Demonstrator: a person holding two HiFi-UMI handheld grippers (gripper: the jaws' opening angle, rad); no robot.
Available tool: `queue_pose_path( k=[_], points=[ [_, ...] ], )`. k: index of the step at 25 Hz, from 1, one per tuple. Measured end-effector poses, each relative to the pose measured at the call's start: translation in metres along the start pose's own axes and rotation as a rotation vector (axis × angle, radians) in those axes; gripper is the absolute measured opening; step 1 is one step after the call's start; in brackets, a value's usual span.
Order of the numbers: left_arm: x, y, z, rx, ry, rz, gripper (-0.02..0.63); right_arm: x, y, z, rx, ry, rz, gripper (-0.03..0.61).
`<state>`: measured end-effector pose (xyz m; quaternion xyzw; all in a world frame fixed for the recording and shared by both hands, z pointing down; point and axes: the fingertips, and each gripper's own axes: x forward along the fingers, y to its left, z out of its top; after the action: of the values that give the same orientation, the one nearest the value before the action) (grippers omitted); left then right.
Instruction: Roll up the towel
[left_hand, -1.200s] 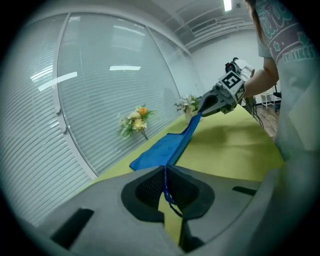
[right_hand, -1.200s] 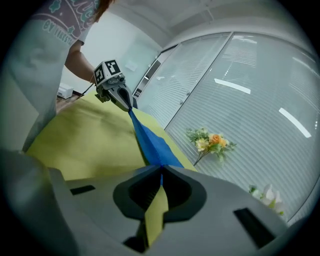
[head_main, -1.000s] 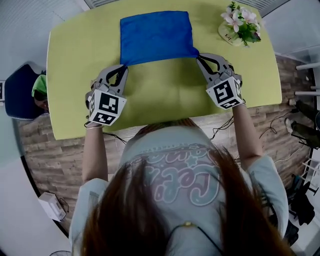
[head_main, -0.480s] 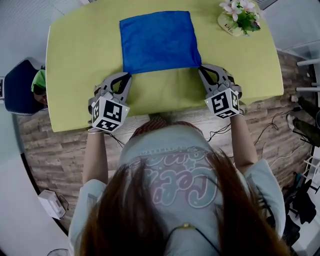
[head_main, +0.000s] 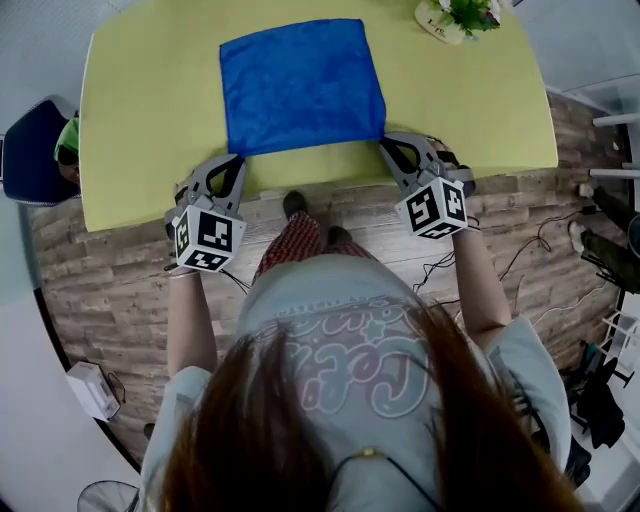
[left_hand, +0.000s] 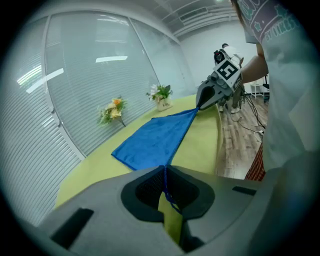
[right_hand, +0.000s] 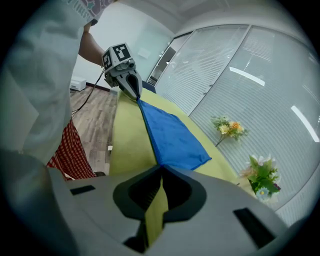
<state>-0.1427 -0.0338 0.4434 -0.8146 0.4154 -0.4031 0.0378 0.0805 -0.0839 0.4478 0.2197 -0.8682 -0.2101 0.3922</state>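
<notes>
Head view, left to right: your left gripper (head_main: 237, 160) has its fingers pinched shut on the near left corner of the flat blue square cloth towel (head_main: 300, 85); that towel lies spread on the yellow-green tabletop (head_main: 140, 110), close to its front edge; your right gripper (head_main: 384, 142) is clamped likewise on the near right corner. Far right on the table stands a small pot of white flowers (head_main: 455, 14).
</notes>
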Motion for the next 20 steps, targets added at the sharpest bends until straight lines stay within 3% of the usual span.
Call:
queue_pose_path(
  k=[6, 14, 20],
  points=[
    [-0.012, -0.016, -0.003, -0.019, 0.004, 0.019, 0.020, -0.013, 0.013, 0.002, 0.004, -0.012, 0.015, 0.017],
    [-0.014, -0.017, -0.003, -0.031, 0.009, 0.026, 0.020, -0.014, 0.010, 0.004, 0.128, -0.029, 0.036, 0.018],
    [-0.011, -0.013, -0.003, -0.010, 0.025, 0.005, 0.020, -0.012, 0.010, 0.004, 0.139, -0.008, 0.083, 0.020]
  ],
)
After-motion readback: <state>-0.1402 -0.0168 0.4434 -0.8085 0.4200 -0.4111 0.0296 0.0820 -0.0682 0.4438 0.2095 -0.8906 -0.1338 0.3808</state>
